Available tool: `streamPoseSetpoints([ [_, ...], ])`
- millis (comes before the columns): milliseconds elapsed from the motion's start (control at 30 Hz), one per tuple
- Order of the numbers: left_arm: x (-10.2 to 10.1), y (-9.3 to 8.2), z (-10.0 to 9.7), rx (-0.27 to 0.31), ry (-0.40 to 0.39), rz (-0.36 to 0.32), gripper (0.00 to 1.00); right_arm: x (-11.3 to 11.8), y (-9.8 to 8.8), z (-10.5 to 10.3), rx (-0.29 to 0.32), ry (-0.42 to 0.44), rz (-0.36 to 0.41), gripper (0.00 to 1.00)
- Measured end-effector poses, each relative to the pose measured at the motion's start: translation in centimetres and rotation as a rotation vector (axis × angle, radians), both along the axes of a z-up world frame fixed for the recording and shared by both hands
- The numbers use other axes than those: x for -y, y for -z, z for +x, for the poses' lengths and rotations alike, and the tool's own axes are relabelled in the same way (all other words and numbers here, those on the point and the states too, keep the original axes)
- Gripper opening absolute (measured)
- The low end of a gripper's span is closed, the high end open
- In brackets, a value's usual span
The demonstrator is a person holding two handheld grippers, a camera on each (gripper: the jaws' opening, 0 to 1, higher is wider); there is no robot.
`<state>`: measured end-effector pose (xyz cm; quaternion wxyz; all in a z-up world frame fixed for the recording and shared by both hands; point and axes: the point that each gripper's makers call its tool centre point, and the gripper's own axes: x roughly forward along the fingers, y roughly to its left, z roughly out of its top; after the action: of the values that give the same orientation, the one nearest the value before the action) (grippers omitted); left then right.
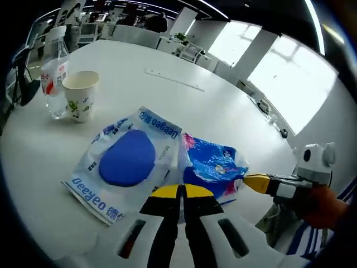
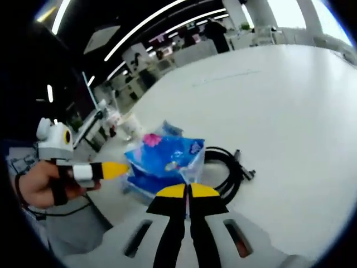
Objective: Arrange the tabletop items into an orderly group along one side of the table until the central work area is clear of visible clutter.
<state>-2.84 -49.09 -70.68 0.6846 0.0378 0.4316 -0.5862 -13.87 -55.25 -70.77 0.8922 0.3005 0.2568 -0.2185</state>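
On the left of the white table [image 1: 234, 106], as seen in the left gripper view, a clear water bottle [image 1: 54, 78] stands just beside a paper cup [image 1: 81, 95], the two almost touching and both upright. To their right and nearer the camera lie two flat packets side by side: a pale wipes packet with a blue oval [image 1: 127, 162], and, touching its right edge, a bright blue printed tissue packet [image 1: 211, 166]. The left gripper [image 1: 181, 192] rises from the bottom of that view with its yellow-tipped jaws closed together at the near edges of the two packets; whether any film is pinched between them cannot be told. At the right, the right gripper [image 1: 254, 182] comes in with its yellow tip touching the right edge of the tissue packet.

In the right gripper view the left gripper [image 2: 114, 170] shows at the left, held by a hand [image 2: 42, 187], its tip against the tissue packet [image 2: 166, 158]. The right gripper [image 2: 188, 192] likewise shows jaws brought together at the packet's near edge, and its hold cannot be told. A coiled black cable [image 2: 228, 170] lies just right of the packet, touching it.

As a judgement of progress: bottle, cup and packets already form a loose cluster on one side, and the far tabletop is bare. The packets and the cable remain to be squared up and drawn closer to the bottle and cup.
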Motion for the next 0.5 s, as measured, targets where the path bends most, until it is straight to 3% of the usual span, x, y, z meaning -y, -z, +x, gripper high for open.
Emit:
streamPoseSetpoints([
  [300, 1.6, -0.3, -1.5, -0.037, 0.015, -0.010, 0.00, 1.8, -0.2, -1.4, 0.006, 0.034, -0.009, 0.00],
  [500, 3.3, -0.5, -2.3, -0.012, 0.056, -0.015, 0.00, 3.3, -0.2, -2.3, 0.005, 0.056, -0.012, 0.00],
])
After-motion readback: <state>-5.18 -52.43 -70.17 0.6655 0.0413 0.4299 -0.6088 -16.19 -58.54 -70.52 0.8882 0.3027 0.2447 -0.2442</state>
